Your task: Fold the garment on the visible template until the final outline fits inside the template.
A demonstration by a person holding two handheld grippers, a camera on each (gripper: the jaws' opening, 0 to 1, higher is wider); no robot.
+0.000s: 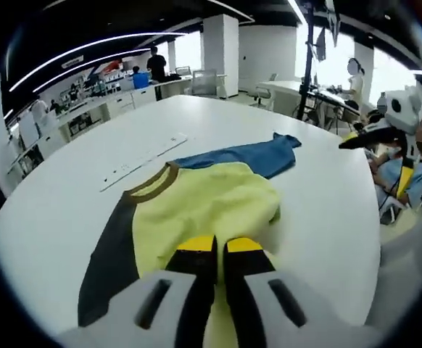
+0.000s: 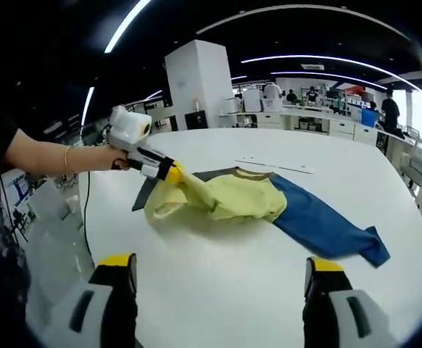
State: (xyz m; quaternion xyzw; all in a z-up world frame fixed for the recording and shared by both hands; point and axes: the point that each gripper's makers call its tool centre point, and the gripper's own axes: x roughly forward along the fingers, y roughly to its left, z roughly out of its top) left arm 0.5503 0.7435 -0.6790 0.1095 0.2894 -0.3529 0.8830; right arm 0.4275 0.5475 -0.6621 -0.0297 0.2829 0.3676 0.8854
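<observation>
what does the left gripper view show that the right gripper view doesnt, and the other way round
Left gripper view alone: its own jaws closed together on the yellow body of the shirt, and the right gripper off past the table edge. Right gripper view alone: the left gripper lifting a fold of yellow cloth, the hand holding it, and its own jaws wide apart over bare table. Both share: the shirt with its dark sleeve and blue sleeve, plus white strips beyond it.

Soft matt cloth garment (image 1: 204, 210) crumples between the left gripper (image 1: 219, 250)'s glossy yellow plastic fingertips (image 1: 193, 245); beneath lies a smooth white table (image 2: 269, 283).
</observation>
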